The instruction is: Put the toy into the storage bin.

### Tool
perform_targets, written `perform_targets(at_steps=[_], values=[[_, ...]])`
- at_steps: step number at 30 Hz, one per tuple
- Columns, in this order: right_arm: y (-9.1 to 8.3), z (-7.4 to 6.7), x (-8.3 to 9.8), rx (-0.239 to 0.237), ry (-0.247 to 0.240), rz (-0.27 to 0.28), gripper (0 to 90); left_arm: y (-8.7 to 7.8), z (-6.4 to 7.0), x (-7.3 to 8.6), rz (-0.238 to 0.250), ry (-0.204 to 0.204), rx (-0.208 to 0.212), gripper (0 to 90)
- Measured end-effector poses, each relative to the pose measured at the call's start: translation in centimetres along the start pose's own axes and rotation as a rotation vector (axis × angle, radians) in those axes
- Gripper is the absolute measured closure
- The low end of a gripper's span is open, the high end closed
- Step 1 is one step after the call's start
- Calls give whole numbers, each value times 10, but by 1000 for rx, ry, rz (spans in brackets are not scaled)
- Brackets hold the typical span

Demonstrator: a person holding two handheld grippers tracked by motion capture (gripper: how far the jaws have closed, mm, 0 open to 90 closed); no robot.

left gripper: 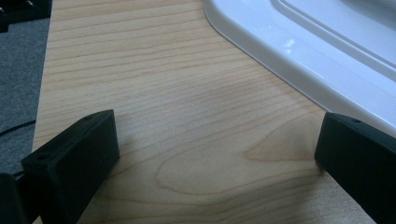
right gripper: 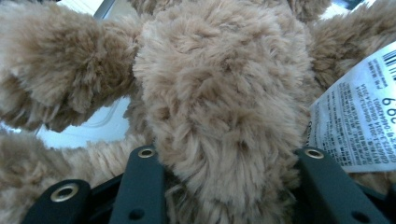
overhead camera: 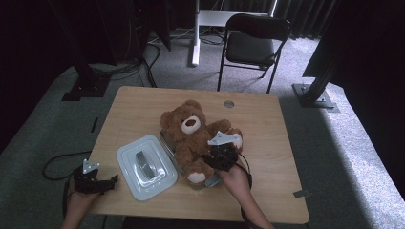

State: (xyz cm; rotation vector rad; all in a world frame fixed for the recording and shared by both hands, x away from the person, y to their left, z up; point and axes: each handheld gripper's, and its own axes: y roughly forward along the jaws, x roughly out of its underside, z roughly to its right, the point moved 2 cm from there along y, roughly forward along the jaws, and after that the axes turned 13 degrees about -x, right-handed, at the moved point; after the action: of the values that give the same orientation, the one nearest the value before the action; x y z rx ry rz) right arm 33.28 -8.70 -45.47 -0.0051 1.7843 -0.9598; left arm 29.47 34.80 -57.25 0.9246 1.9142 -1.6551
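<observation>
A brown teddy bear [overhead camera: 191,133] lies on its back in the middle of the wooden table [overhead camera: 267,143], resting over a clear container [overhead camera: 165,142]. My right gripper [overhead camera: 220,155] comes in at the bear's lower body from the front right. In the right gripper view its black jaws stand on both sides of a thick furry part of the bear [right gripper: 219,93] and press into the fur. A white printed label [right gripper: 359,121] hangs beside the right jaw. My left gripper [overhead camera: 112,182] rests at the table's front left edge, open over bare wood [left gripper: 219,140].
A white lid [overhead camera: 145,167] with a grey handle lies flat left of the bear; its rim [left gripper: 317,51] runs close to my left gripper's far jaw. A black folding chair [overhead camera: 253,43] stands on the carpet beyond the table. A small round disc [overhead camera: 229,103] lies near the far edge.
</observation>
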Motion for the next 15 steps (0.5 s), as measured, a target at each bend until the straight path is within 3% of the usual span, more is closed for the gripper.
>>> perform_targets(at_steps=[15], values=[[-22,22,11,5,16,-22,608,1,2,-2,0,9,6,3]])
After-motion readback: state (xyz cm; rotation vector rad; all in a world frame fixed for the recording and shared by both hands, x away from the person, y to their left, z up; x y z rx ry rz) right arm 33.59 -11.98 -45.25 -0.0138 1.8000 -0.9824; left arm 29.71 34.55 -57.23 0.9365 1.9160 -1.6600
